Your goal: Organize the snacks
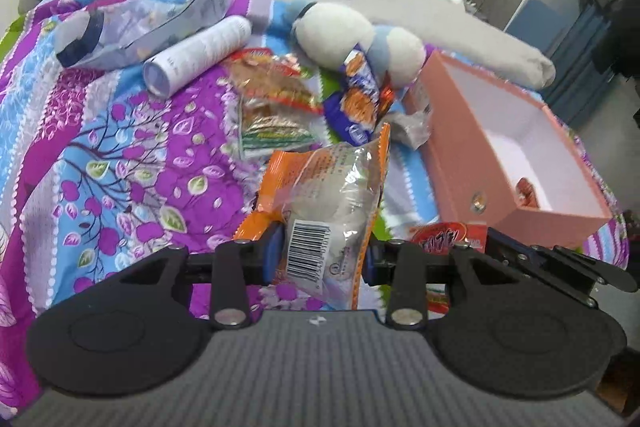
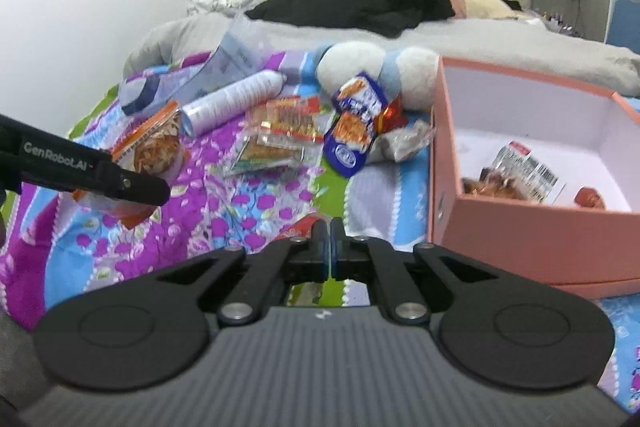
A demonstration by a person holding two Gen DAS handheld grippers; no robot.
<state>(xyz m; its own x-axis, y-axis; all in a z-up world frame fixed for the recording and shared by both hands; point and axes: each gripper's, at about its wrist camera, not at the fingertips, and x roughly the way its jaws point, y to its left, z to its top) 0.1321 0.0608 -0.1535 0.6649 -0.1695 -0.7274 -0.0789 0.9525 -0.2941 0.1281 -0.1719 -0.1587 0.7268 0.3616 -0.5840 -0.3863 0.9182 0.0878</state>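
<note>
Two tongs hang over a flowered quilt [image 1: 120, 147], the biggest thing in view, which spreads out beneath and ahead of both.

Next in size is the pink box [image 2: 520, 227]. It stands open, ahead and to the right of the right tongs [image 2: 330, 243], close by. It already holds a labelled packet [image 2: 516, 167] and a small reddish piece [image 2: 588, 197], so a start has been made.

Beyond the tongs, farther off, lie a plush toy [image 2: 352, 63] and a white spray can [image 2: 236, 99], which are not snacks.

Between those and the tongs sits the unsorted heap: a blue-and-orange packet [image 2: 356, 123], some red-edged clear packets [image 2: 288, 123] and a green-edged one [image 2: 268, 159]. By this count most of the work is left.

The left tongs [image 1: 320, 259] are clamped on an orange-and-clear packet [image 1: 332, 187], which stands up from their tips, clear of the quilt and left of the box.

The right tongs are pressed together. A red wrapper [image 1: 440, 235] sits right at their tips; whether they pinch its edge I cannot tell.
</note>
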